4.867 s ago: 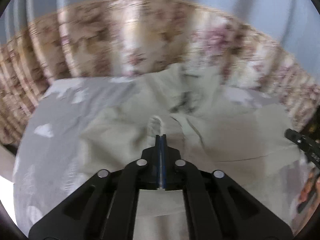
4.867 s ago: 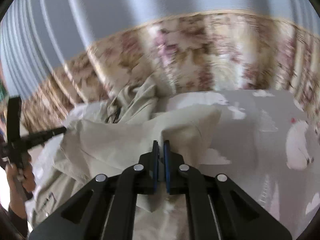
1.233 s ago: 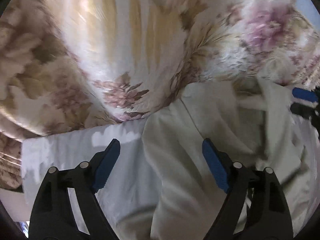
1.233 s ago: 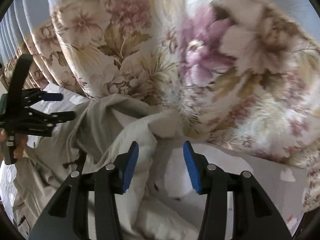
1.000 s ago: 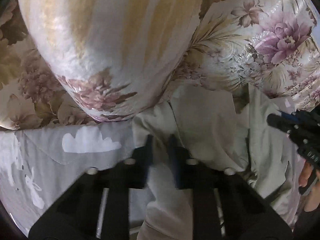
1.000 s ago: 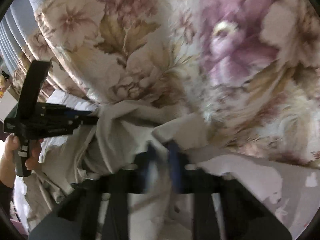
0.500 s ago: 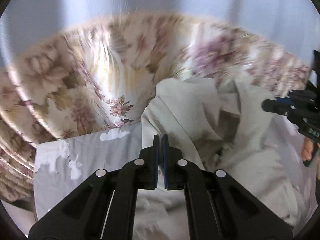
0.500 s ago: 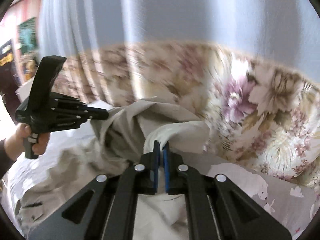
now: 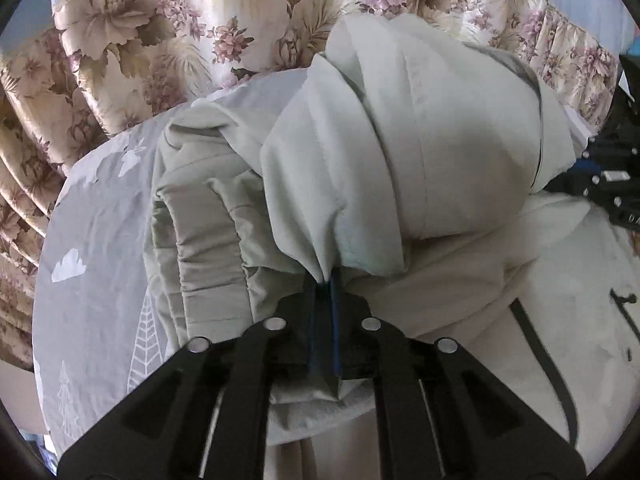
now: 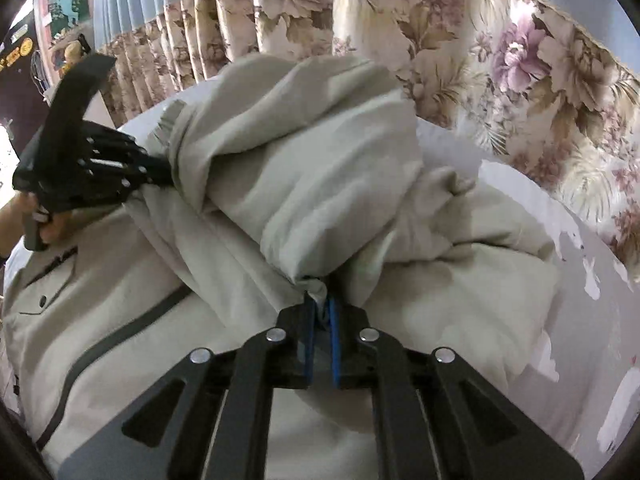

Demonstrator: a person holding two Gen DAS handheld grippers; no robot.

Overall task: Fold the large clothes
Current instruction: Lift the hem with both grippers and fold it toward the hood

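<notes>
- Left wrist view showed your left gripper point(image 9: 323, 286) nearest the lens, its jaws closed on a gathered pinch of the pale beige jacket point(image 9: 420, 152), with cloth bunched between the blue pads point(image 9: 335, 320).
- Just beyond the jaws, the pinched fold rose into a rounded hump, and an elastic cuff point(image 9: 204, 256) lay to the left of it on the bed sheet point(image 9: 92, 288).
- To the right, the flat body of the jacket carried a dark zipper line point(image 9: 548, 368), and your right gripper point(image 9: 608, 184) was partly visible at the frame edge.
- Farthest back, you had the floral curtain point(image 9: 168, 32) hanging behind the bed.
- Right wrist view showed your right gripper point(image 10: 320, 308) closest, jaws shut on another gathered fold of the jacket point(image 10: 312, 184).
- Past it, the lifted cloth was draped in a bulky ridge across the garment's flat lower part, which rested on the bed sheet point(image 10: 560, 280).
- Further left, your left gripper point(image 10: 158, 176) met the other end of that ridge, held in your left hand point(image 10: 38, 216).
- Behind everything, the floral curtain point(image 10: 520, 60) ran across the background.
</notes>
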